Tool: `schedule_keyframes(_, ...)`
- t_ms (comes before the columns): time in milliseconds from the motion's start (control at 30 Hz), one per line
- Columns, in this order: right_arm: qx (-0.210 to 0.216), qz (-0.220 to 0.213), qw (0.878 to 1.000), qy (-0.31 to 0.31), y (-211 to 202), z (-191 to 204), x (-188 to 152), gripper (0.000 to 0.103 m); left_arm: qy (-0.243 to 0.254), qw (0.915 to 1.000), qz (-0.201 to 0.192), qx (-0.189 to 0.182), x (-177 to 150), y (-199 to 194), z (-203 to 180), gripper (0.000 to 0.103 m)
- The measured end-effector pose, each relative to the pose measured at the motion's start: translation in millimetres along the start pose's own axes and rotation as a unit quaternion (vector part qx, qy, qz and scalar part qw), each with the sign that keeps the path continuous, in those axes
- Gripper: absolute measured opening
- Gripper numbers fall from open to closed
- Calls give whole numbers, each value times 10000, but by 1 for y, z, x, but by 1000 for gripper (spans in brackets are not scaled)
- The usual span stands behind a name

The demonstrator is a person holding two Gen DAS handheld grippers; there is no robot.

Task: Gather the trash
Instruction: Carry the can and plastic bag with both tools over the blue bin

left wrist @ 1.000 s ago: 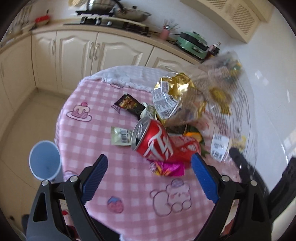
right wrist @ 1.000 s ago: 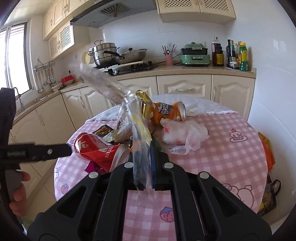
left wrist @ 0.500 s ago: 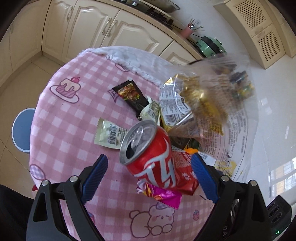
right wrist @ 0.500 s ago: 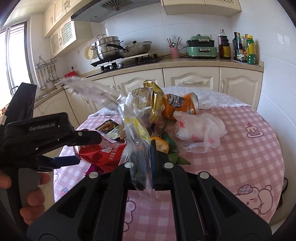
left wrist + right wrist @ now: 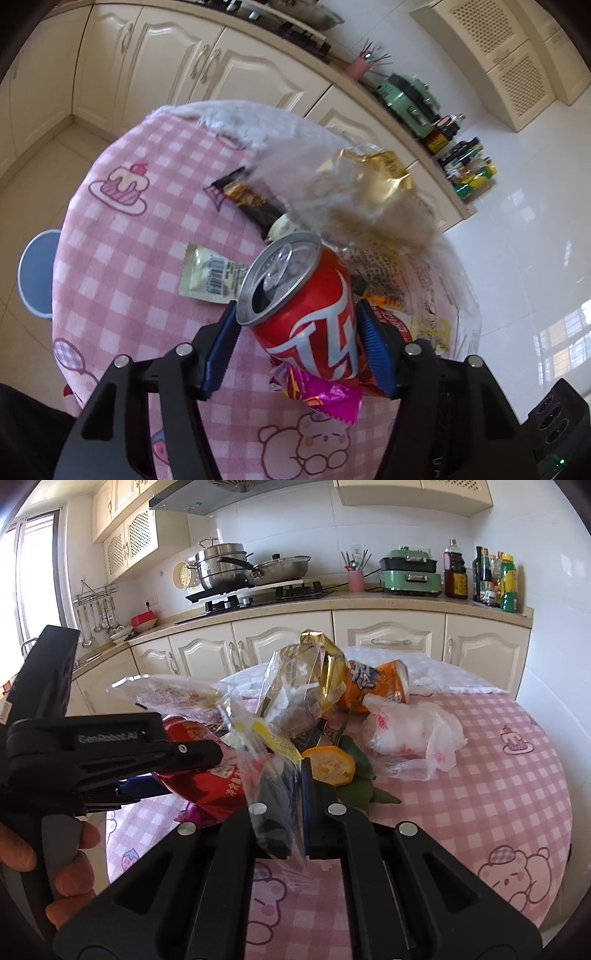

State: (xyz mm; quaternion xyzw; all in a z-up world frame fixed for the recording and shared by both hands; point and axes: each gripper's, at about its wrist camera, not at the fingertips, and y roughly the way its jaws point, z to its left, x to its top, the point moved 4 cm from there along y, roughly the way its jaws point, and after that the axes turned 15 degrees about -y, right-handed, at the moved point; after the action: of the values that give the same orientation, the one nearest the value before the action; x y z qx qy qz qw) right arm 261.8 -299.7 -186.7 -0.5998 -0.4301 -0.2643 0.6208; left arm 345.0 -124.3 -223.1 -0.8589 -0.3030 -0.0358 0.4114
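A red drink can (image 5: pixel 306 314) lies tilted on the pink checked table (image 5: pixel 122 258), its opened top towards the camera. My left gripper (image 5: pixel 295 304) has it between the blue pads; the jaws are closing and both pads touch its sides. My right gripper (image 5: pixel 295 771) is shut on the edge of a clear plastic bag (image 5: pixel 280 686) that holds gold and printed wrappers. That bag (image 5: pixel 369 206) hangs just behind the can. In the right wrist view a hand holds the left gripper, whose fingers (image 5: pixel 192 755) reach in from the left.
Loose trash lies on the table: a pale sachet (image 5: pixel 210 275), a dark wrapper (image 5: pixel 251 199), a pink foil wrapper (image 5: pixel 325 398), an orange can (image 5: pixel 380 690), a white plastic bag (image 5: pixel 410 734), orange peel (image 5: pixel 328 766). A blue round thing (image 5: pixel 37 273) stands on the floor at left.
My left gripper came forward and down over the red can, and its wide jaws drew in onto the can's sides. The clear bag in the right gripper swung a little.
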Motion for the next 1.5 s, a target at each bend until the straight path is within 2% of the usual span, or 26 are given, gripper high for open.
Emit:
schedule_keyframes(300, -412, -395, 9981, -239, -32, 6, 24, 4, 223, 9967, -434, -648, 6, -44, -14, 62)
schedule_keyframes(467, -424, -681, 9957, -458, -51, 26, 46, 4, 373, 9920, -885, -815, 17, -87, -9, 62)
schedule_keyframes(633, -21, -907, 9931, -748, -54, 76, 76, 4, 324, 9871, -1397, -715, 41, -140, 28, 62)
schedule_keyframes(767, 776, -810, 9892, -947, -29, 143, 96, 4, 69, 9832, -1780, -399, 69, -176, 84, 62)
schedule_keyframes(933, 1600, -272, 9791, -1226, 33, 244, 94, 4, -397, 9761, -2120, 279, 104, -207, 178, 62)
schedule_keyframes(1067, 2224, 519, 9649, -1299, 108, 320, 66, 4, -890, 9690, -2083, 985, 137, -200, 271, 62)
schedule_keyframes(1133, 2364, 920, 9577, -1357, 149, 352, 47, 4, -1186, 9659, -1995, 1145, 151, -188, 310, 62)
schedule_keyframes(1200, 2536, 1332, 9479, -1391, 189, 377, 24, 4, -1386, 9625, -1861, 1404, 165, -168, 348, 62)
schedule_keyframes(1300, 2788, 2075, 9280, -1342, 259, 414, -22, 4, -1623, 9624, -1451, 1622, 183, -118, 404, 62)
schedule_keyframes(1400, 2953, 2778, 9069, -1149, 319, 436, -66, 4, -1735, 9618, -1016, 1856, 192, -68, 450, 62)
schedule_keyframes(1500, 3002, 3285, 8907, -925, 369, 452, -106, 4, -1839, 9608, -559, 1998, 198, -19, 496, 62)
